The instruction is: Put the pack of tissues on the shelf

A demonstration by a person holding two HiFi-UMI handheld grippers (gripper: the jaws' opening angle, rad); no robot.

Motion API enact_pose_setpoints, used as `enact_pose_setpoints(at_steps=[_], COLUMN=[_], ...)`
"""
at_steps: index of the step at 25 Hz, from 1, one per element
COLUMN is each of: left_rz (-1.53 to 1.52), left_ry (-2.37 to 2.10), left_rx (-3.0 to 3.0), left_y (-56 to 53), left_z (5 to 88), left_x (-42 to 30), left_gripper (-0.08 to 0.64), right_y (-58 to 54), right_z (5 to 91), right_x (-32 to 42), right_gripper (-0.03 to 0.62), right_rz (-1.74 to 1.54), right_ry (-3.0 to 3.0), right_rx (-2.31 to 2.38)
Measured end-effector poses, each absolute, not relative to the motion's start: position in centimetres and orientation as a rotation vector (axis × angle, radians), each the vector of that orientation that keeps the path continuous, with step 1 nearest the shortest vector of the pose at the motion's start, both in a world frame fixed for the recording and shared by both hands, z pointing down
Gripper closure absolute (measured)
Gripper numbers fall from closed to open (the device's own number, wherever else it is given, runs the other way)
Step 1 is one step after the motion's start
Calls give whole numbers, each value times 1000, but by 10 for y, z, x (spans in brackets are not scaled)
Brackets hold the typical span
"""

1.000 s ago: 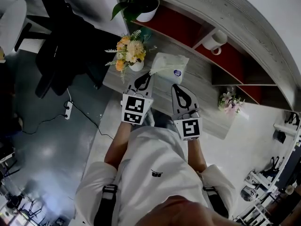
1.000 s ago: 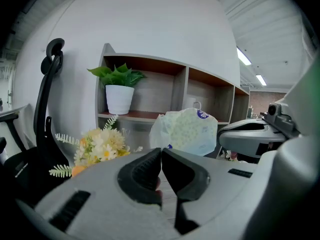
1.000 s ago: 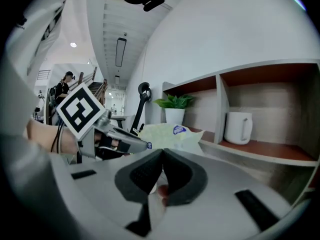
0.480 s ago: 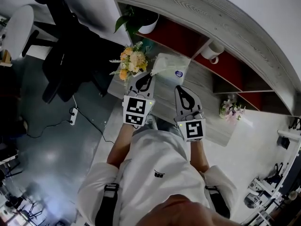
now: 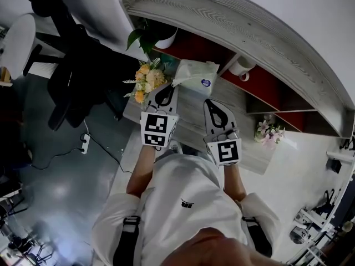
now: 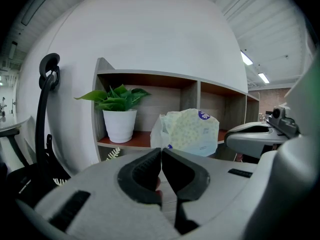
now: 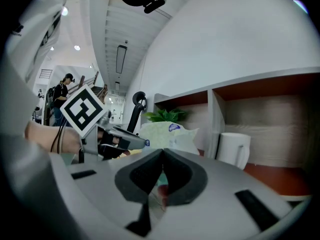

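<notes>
A potted plant stands in the leftmost compartment of the shelf, and a bunch of flowers sits below it on the worktop.

Next comes the left gripper. Its jaws are pressed together tip to tip with nothing between them, and they point at the pack of tissues without reaching it. The pack stands just in front of the shelf openings, near the divider beside the plant's compartment. The head view suggests it rests on the worktop rather than inside the shelf.

To the right of the pack, the right gripper is also closed on nothing. It is aimed the same way and is clear of the pack. Further right, a white mug sits in its own compartment.

This looks like the approach step, since neither gripper has taken the pack. For the next move, at least one pair of jaws should part wide enough to take the soft wrapper. They should then close on it gently, lift it, and carry it forward into a compartment without touching the plant or the mug.
</notes>
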State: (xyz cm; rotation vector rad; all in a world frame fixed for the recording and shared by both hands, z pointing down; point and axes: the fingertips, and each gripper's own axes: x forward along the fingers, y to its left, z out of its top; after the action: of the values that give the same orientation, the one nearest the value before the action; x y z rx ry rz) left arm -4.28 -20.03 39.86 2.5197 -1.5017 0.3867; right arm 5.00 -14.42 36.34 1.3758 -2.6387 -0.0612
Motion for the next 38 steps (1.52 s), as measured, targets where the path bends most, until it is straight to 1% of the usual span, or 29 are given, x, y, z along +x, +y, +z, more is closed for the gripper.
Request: enact_pose_setpoints(at_steps=[38], left_rz=[369], left_ry=[-1533], left_rx=[2460], left_y=[-288], left_z=[414], left_x=[-37], left_gripper=[528], right_y=[-209], right_z=[376], right_x=[61], right_gripper=[566], right_rz=[-16], right_ry=[-2608], right_rx=[1376])
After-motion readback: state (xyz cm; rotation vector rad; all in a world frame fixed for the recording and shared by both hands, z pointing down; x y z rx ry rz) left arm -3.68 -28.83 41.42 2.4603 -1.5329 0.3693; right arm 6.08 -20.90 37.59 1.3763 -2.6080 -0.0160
